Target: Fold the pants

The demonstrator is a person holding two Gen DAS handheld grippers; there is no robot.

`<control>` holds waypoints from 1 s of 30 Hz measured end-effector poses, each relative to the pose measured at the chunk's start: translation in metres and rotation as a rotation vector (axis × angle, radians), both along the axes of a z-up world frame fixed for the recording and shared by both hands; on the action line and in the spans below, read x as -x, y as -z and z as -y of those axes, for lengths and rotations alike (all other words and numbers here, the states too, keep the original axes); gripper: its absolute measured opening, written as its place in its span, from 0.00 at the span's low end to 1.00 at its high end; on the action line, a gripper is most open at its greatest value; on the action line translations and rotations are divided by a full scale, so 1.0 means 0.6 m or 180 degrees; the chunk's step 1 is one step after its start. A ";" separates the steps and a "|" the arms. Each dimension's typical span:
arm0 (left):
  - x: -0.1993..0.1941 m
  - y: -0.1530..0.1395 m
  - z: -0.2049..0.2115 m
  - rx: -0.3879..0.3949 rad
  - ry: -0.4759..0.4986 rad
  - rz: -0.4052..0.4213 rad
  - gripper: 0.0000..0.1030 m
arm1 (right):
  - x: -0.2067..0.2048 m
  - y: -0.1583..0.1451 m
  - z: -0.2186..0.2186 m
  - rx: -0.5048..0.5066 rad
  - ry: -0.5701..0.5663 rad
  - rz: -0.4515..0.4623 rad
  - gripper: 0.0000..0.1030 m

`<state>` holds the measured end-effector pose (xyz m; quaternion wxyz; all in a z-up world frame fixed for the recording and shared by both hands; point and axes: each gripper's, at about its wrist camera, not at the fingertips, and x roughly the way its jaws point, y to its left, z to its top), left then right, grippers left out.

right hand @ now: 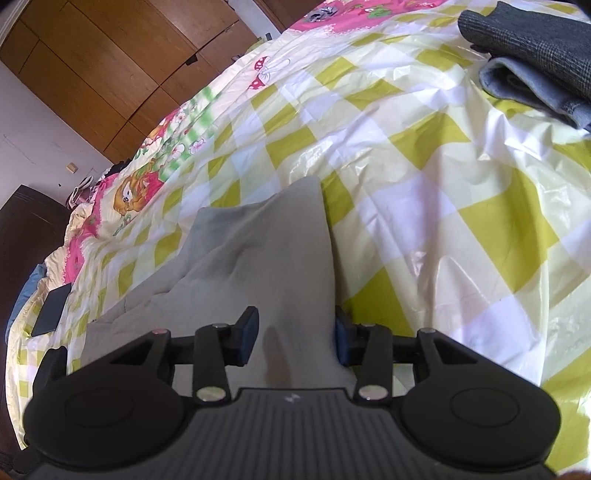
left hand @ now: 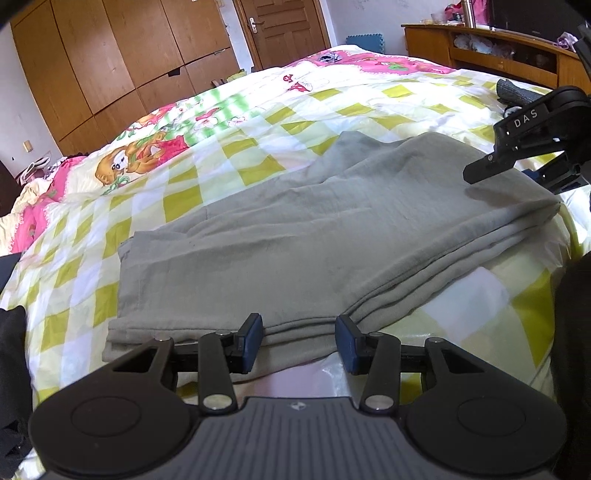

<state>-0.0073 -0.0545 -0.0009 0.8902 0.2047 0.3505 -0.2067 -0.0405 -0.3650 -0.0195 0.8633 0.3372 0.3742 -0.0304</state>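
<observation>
Grey pants (right hand: 266, 266) between parted, perhaps touching, right claw (right hand: 295, 339)

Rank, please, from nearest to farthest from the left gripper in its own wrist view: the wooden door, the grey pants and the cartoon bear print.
From the left gripper:
1. Grey pants, folded on the bed, their near edge right at the fingertips.
2. Cartoon bear print, on the bedspread, farther back on the left.
3. Wooden door, on the far wall beyond the bed.

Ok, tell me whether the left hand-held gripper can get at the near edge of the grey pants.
Probably yes: the left hand-held gripper stands open right at the grey pants' near edge, nothing between.
</observation>
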 end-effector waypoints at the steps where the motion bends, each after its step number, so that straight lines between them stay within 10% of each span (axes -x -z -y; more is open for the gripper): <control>1: 0.001 0.000 0.000 0.0005 -0.0004 -0.0004 0.55 | 0.000 0.000 -0.001 0.0001 -0.0009 -0.0001 0.42; 10: 0.001 -0.001 -0.001 0.0034 -0.0020 -0.0013 0.56 | 0.000 0.008 0.004 -0.0092 -0.0042 0.0016 0.41; 18: 0.002 -0.004 -0.007 0.0083 -0.0047 -0.0016 0.55 | 0.017 0.024 0.033 -0.0507 0.0141 0.0098 0.12; 30: -0.023 -0.033 -0.018 0.0285 -0.0115 0.0121 0.56 | 0.018 0.030 0.051 -0.0844 0.0094 0.0136 0.15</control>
